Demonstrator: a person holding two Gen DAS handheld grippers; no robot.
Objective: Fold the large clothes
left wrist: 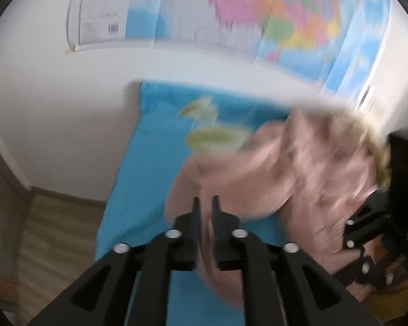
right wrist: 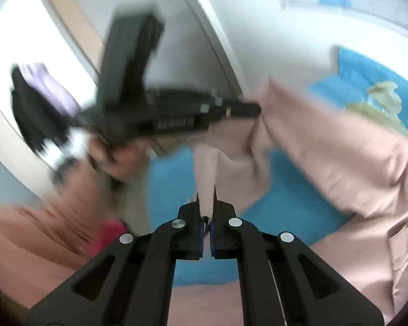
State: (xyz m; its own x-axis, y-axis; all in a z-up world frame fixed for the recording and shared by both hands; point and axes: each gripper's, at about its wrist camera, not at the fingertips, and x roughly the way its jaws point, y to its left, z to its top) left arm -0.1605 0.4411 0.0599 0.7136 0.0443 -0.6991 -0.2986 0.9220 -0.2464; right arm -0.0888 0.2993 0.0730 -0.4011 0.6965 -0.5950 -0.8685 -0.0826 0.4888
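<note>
in my left wrist view, my left gripper is pinching a fold of the pink garment between nearly closed jaws at 6 o'clock. the rest of the cloth is billowing out toward 3 o'clock above the blue bedsheet. my right gripper is showing only as a dark blur at 4 o'clock.

in my right wrist view, my right gripper is clamping a narrow strip of the pink garment at 6 o'clock. my left gripper is pulling the cloth taut at 12 o'clock, with the hand that carries it at 9 o'clock.

i judge that the step is lifting and spreading the garment. to do it well, i should be keeping both pinches firm and even, so the cloth is hanging flat before it is being laid on the bedsheet.

motion blur is smearing almost everything. i cannot tell which edge or corner each gripper is holding, and the lower hem is cut off.
</note>
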